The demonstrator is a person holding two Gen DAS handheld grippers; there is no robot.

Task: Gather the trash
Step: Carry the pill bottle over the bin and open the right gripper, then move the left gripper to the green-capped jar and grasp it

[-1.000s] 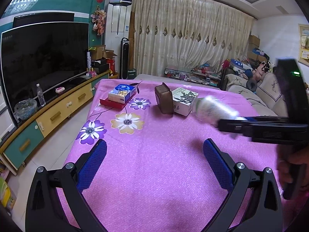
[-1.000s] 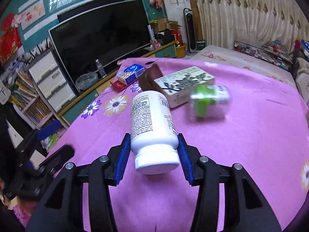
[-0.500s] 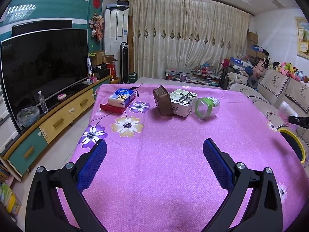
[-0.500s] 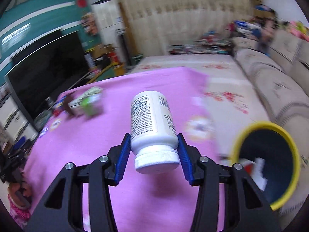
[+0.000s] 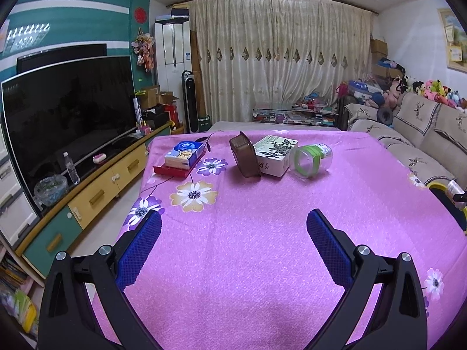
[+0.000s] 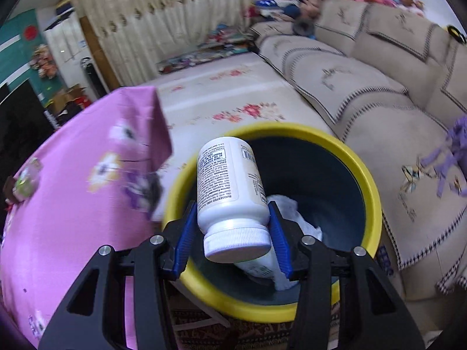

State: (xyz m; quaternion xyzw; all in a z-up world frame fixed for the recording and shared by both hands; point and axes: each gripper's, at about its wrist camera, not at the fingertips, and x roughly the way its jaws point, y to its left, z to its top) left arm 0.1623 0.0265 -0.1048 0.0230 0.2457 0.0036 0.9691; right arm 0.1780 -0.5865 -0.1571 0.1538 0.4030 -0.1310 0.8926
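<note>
My right gripper [image 6: 232, 227] is shut on a white pill bottle [image 6: 229, 189], cap toward the camera, held over the mouth of a yellow-rimmed dark bin [image 6: 370, 180]. White crumpled paper [image 6: 284, 207] lies inside the bin. In the left wrist view my left gripper [image 5: 233, 227] stands open above the pink tablecloth [image 5: 251, 248] with nothing between its blue pads. A clear jar with a green band [image 5: 310, 160] lies on its side far ahead of it. The bin's rim [image 5: 437, 186] and the bottle [image 5: 456, 188] show at the right edge.
On the table's far part stand a brown container [image 5: 244, 154], a white leaf-print box [image 5: 274, 153] and a tissue pack on a red tray [image 5: 182, 157]. A beige sofa [image 6: 394, 93] runs beside the bin. A TV [image 5: 67, 110] on a low cabinet lines the left.
My right gripper carried the pill bottle off the table to the right and now holds it over the bin. It has left the left wrist view's middle. The left gripper hardly moved.
</note>
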